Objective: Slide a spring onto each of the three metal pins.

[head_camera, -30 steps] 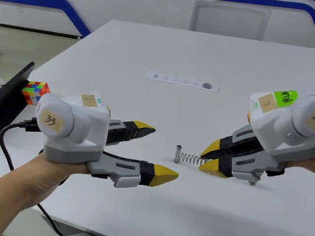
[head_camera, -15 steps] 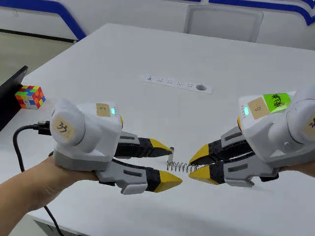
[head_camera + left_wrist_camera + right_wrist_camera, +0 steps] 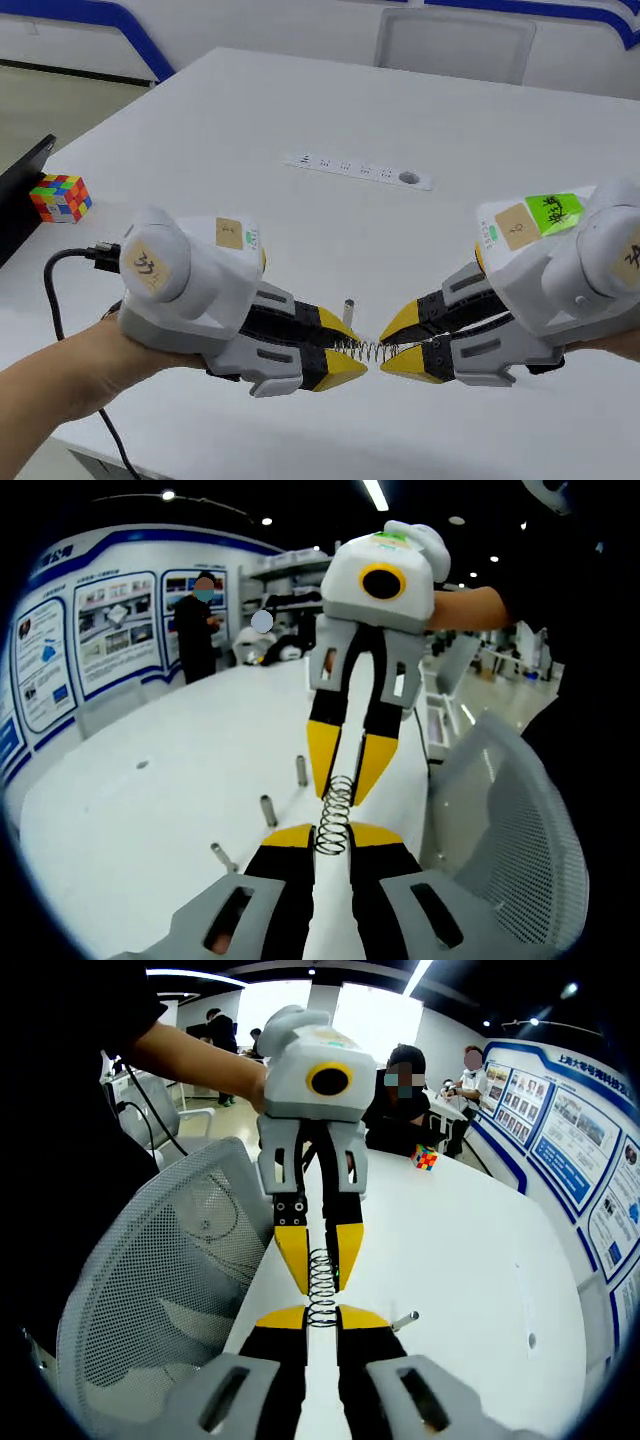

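A thin wire spring [image 3: 368, 349] hangs level above the table's near edge, held at both ends. My left gripper [image 3: 352, 350] is shut on its left end and my right gripper [image 3: 388, 352] is shut on its right end, yellow tips almost meeting. One short metal pin [image 3: 348, 308] stands upright just behind the spring. In the left gripper view the spring [image 3: 333, 815] runs from my left gripper [image 3: 333, 837] to the right gripper [image 3: 347, 770], with three pins [image 3: 268, 810] on the table to the left. In the right gripper view the spring [image 3: 322, 1285] spans from my right gripper [image 3: 322, 1318] to the left gripper [image 3: 320, 1250].
A white power strip [image 3: 357, 170] lies mid-table. A colour cube [image 3: 60, 196] sits at the left edge beside a dark panel [image 3: 20, 195]. A black cable [image 3: 60, 275] trails from the left gripper. A chair [image 3: 455, 45] stands behind the table; a mesh chair [image 3: 170, 1260] is close in front.
My left gripper has moved right and closed on the spring's free end. The right gripper brought the spring slightly left and nearer.
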{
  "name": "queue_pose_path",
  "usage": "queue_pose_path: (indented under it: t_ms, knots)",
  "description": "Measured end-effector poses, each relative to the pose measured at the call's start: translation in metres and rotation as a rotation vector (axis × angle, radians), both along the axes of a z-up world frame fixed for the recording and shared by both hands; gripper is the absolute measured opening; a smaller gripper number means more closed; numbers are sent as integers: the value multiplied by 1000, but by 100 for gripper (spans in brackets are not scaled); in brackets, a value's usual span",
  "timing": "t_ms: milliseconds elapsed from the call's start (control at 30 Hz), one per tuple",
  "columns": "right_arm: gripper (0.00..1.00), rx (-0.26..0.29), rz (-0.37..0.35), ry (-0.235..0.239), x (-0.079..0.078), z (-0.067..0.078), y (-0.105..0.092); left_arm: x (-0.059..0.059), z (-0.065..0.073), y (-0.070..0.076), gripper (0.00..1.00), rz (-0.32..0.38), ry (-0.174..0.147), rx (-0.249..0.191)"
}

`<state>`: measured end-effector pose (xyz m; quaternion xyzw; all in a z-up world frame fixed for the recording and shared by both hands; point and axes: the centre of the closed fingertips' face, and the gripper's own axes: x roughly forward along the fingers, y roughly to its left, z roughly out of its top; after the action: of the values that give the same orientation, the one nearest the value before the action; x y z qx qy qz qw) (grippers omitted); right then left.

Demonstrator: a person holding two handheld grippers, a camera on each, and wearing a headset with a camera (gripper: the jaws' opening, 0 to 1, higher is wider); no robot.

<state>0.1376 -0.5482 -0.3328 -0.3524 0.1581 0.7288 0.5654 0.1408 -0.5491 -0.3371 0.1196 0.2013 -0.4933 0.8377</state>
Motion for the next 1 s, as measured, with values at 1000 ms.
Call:
queue_pose_path:
  t_ms: [1000]
  knots:
    - [11, 97, -42, 112, 0, 13, 4, -2, 1, 3, 10, -20, -41, 19]
